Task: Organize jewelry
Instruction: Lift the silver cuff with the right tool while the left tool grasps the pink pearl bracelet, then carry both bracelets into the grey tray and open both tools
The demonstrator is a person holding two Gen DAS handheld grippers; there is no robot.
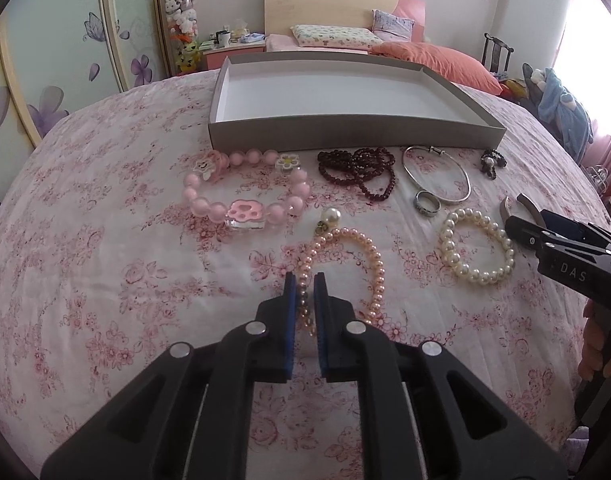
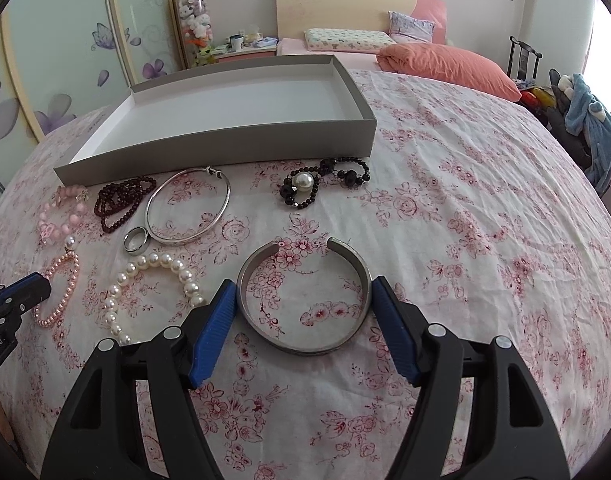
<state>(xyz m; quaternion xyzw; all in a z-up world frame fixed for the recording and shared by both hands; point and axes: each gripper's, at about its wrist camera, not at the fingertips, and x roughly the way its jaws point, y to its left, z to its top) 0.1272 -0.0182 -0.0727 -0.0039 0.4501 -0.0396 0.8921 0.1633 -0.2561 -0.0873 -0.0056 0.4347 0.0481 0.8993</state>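
Observation:
My left gripper (image 1: 305,285) is shut on the near side of a pink pearl bracelet (image 1: 369,264) that lies on the floral bedspread. My right gripper (image 2: 303,290) is open, its blue fingers (image 2: 215,326) on either side of a grey open cuff bangle (image 2: 305,346), close to its sides. An empty grey box (image 1: 345,130) with a white inside stands behind the jewelry; it also shows in the right wrist view (image 2: 225,152). A white pearl bracelet (image 1: 477,246), (image 2: 161,284) lies between the two grippers.
Also on the bedspread are a pink bead bracelet with charms (image 1: 245,192), a dark red bead strand (image 1: 361,172), a thin silver bangle (image 1: 437,176), a silver ring (image 1: 427,202) and a black bead piece with a pearl (image 2: 325,182). Pillows and an orange quilt (image 2: 449,66) lie behind the box.

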